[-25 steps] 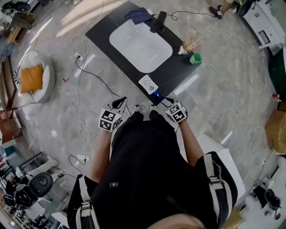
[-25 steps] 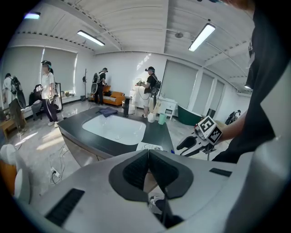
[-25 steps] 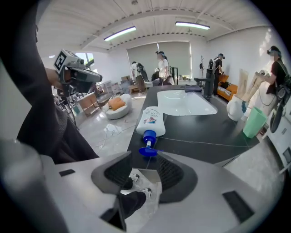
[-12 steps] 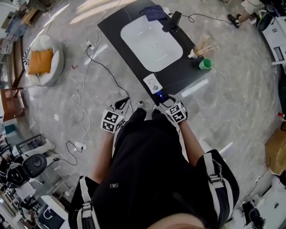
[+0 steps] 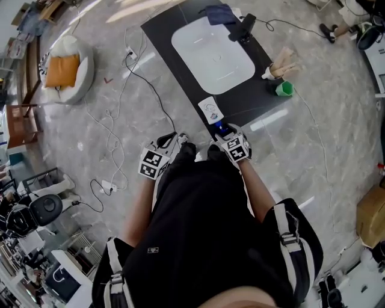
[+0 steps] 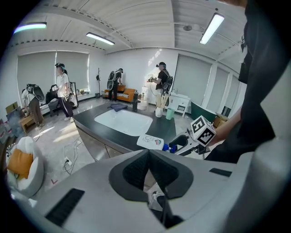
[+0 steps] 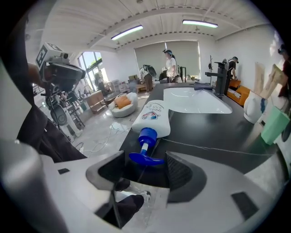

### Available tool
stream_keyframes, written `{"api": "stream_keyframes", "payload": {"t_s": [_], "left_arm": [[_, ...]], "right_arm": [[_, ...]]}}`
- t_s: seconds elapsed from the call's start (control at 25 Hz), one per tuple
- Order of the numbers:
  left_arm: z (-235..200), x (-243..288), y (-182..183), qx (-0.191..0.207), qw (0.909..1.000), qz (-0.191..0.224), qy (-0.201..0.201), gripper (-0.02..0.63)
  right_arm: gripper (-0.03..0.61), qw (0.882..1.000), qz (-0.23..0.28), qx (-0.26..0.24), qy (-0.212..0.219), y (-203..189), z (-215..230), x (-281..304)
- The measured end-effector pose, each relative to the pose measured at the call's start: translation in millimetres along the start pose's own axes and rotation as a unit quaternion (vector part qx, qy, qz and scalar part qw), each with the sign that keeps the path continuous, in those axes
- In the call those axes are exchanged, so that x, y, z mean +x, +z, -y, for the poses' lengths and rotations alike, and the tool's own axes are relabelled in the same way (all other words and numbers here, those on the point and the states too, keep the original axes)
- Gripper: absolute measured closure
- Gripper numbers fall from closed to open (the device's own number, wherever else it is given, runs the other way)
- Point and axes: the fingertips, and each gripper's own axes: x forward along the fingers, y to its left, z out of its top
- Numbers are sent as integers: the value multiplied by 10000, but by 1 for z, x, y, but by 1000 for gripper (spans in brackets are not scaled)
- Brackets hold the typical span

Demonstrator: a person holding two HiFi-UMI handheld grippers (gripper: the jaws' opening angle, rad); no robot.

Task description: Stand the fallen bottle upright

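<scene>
Room: large open workspace, pale walls, ribbed ceiling with strip lights [image 6: 101, 38]; several people [image 6: 62, 91] stand at the far side.
Floor: grey marbled stone [image 5: 337, 150], glossy, with loose cables [image 5: 114, 120] trailing across it.
Counter: black top [image 5: 258, 99], long, free-standing.
Sink: white basin [image 5: 213, 54] set into the counter's middle; black tap [image 5: 243, 27] at its far rim.
Seat: round white one [image 5: 81, 84] on the floor, well apart from the counter, orange pillow [image 5: 62, 71] on it.
Cloth: dark blue [image 5: 219, 13], at the counter's far end.
Holder: white [image 5: 267, 73], wooden utensils in it, beside a green cup [image 5: 284, 89].
Bottle: white [image 5: 211, 110], lying on its side at the counter's near edge, blue pump [image 7: 146, 157] pointing toward the person.
Label: coloured picture and print on the bottle's side; writing too small to read.
Right gripper: [image 7: 144, 169] jaws spread wide, the pump head between them, pads not pressing it.
Left gripper: [image 6: 148, 166] jaws closed together, nothing in them, off the counter's edge.
Markers: black-and-white squares on each gripper's cube.
</scene>
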Motion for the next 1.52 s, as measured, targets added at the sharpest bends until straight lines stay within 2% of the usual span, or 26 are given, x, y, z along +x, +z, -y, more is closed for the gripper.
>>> {"api": "stream_keyframes", "payload": {"t_s": [0.12,0.24,0.48,1.0,1.24,1.52], "left_arm": [[-3,-1,-2,-13,10000,-1,12,598],[-3,-1,-3,-1,10000,16,-18,598],[-10,1,0,-45,9998,144,-145,598],[-27,3,3,-145,9982,357,-461,598],[-35,-1,-2,-101,9980,301,-554,598],[-39,-1,-2,-7,9979,253,-594,598]], "right_arm": [[252,9999,0,-90,-122,0,3,1],[290,9997,-35,-136,-223,-2,6,2],[299,9995,-266,-105,-134,-1,0,-1],[331,9984,-450,-197,-284,8,-13,-12],[426,9989,-311,-261,-236,14,-27,-15],[423,9996,-41,83,-279,21,-26,-19]]}}
